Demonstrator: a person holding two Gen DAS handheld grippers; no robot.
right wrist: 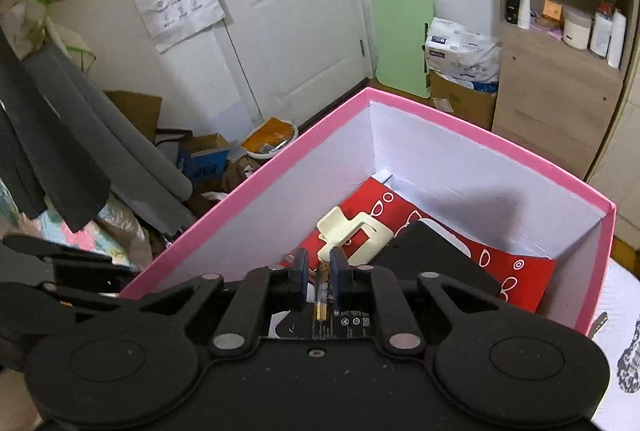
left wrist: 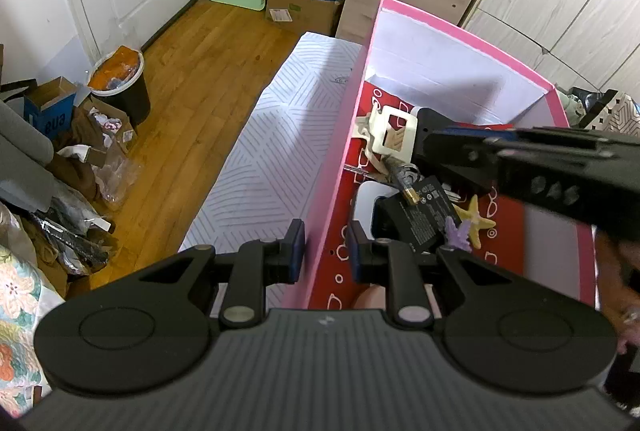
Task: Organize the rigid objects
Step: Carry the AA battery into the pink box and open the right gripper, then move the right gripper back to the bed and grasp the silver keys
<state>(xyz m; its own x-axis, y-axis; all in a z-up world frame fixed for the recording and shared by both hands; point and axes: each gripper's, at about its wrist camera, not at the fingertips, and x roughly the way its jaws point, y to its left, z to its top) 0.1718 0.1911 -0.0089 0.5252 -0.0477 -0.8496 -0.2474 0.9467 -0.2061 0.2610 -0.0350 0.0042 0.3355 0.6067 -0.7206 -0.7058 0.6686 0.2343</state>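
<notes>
Although cluttered, the pink box (right wrist: 492, 151) on the white patterned surface (left wrist: 256, 167) holds everything: a red patterned sheet (right wrist: 520, 271), a black adapter (left wrist: 424, 215), a cream clip (right wrist: 356, 235), a yellow starfish (left wrist: 478, 221). Left gripper (left wrist: 325, 251) straddles the near wall, jaws narrowly apart, contact uncertain. Right gripper (right wrist: 318, 271) stands slightly parted over a thin brass-tipped pen-like item (right wrist: 320, 305); judged light, stiff, slippery, best taken mid-barrel

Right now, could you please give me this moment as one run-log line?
left gripper: clamps pink box wall | right gripper: open around gold-tipped stick inside box
</notes>
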